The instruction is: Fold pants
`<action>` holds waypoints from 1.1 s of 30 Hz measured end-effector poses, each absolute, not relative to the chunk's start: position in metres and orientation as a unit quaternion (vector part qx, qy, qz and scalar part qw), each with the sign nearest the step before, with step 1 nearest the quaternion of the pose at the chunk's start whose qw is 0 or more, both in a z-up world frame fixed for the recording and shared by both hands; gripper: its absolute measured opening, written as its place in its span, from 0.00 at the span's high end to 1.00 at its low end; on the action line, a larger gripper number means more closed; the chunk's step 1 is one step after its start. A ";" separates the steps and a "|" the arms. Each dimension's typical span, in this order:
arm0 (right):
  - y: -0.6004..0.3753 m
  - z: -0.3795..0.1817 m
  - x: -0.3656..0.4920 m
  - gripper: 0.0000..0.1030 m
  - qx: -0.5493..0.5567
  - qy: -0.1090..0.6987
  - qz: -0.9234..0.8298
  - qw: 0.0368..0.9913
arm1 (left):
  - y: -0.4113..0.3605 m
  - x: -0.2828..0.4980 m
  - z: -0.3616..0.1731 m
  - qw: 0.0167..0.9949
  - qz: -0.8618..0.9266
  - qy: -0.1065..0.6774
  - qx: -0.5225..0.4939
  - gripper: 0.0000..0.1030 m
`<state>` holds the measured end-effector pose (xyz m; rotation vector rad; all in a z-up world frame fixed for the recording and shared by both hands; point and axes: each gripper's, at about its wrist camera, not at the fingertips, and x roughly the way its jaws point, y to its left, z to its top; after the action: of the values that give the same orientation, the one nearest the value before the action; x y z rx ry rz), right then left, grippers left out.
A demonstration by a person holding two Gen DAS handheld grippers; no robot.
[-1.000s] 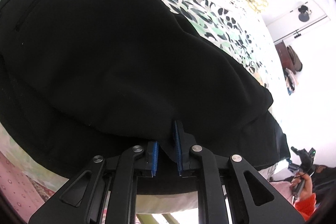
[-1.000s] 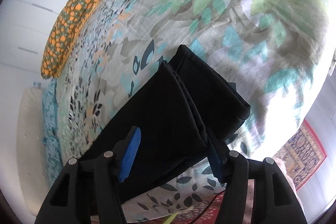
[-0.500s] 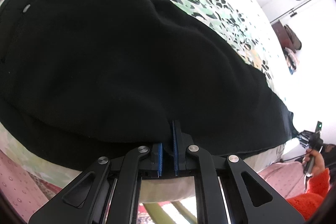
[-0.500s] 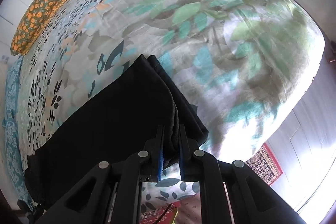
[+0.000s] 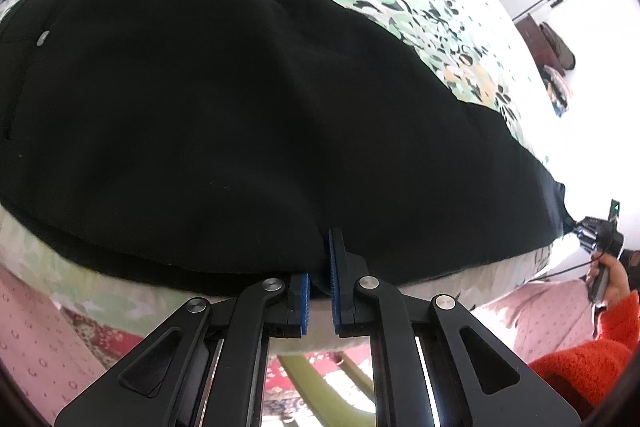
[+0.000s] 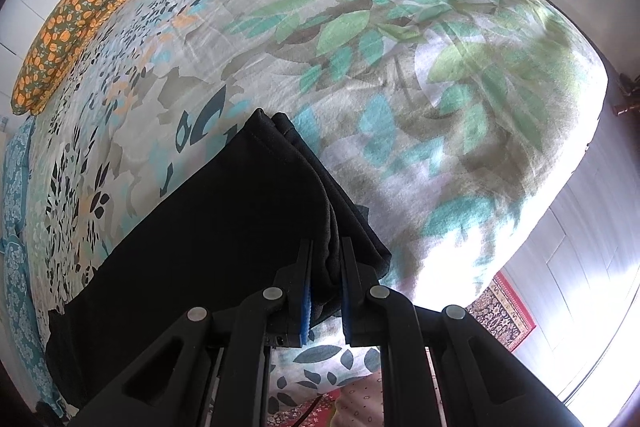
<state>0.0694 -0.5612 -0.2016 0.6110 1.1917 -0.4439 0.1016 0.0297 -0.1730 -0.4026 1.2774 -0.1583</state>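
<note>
I have the left gripper (image 5: 320,275) pinched on the near edge of the pants (image 5: 240,115), and the right gripper (image 6: 325,279) clamped on the bunched cuffs at the other end. The pants (image 6: 208,227) lie along the bed (image 6: 400,67) (leaf-print cover), black, legs stacked, fabric rumpled.

Both views are taken close, from the near edge of the bed (image 6: 400,27), facing across it; the black pants (image 5: 240,107) are shared, probably opposite ends.
</note>
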 end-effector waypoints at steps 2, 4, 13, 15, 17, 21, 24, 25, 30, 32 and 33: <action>-0.562 -0.202 0.069 0.88 0.281 0.547 -0.206 0.761 | 0.028 0.101 -0.175 0.779 -0.073 0.598 -0.173 0.94; -0.561 -0.202 0.069 0.88 0.281 0.548 -0.207 0.761 | 0.026 0.104 -0.178 0.778 -0.071 0.601 -0.169 0.94; -0.571 -0.197 0.061 0.58 0.315 0.543 -0.189 0.755 | 0.022 0.103 -0.173 0.766 -0.058 0.624 -0.144 0.62; -0.577 -0.183 0.052 0.48 0.307 0.533 -0.199 0.763 | 0.024 0.097 -0.160 0.768 -0.053 0.625 -0.127 0.45; -0.586 -0.165 0.041 0.48 0.286 0.514 -0.214 0.780 | 0.026 0.090 -0.141 0.779 -0.061 0.613 -0.116 0.45; -0.585 -0.132 0.044 0.48 0.210 0.489 -0.196 0.824 | 0.032 0.109 -0.111 0.822 -0.059 0.557 -0.097 0.25; -0.565 -0.131 0.070 0.48 0.212 0.488 -0.104 0.840 | 0.034 0.144 -0.110 0.847 -0.057 0.519 -0.100 0.24; -0.555 -0.137 0.081 0.48 0.216 0.490 -0.065 0.842 | 0.034 0.157 -0.117 0.854 -0.059 0.508 -0.098 0.24; -0.534 -0.199 0.111 0.50 0.172 0.581 -0.057 0.794 | 0.035 0.187 -0.177 0.831 -0.006 0.551 -0.069 0.24; -0.553 -0.210 0.110 0.64 0.213 0.591 -0.079 0.774 | 0.042 0.175 -0.190 0.830 0.005 0.556 -0.053 0.24; -0.557 -0.204 0.109 0.64 0.219 0.577 -0.076 0.783 | 0.045 0.171 -0.189 0.834 0.002 0.549 -0.049 0.24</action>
<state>0.1085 -0.5569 -0.2036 0.4725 1.2462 -0.1649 0.1709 0.0447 -0.1894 -0.1028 1.1632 0.0042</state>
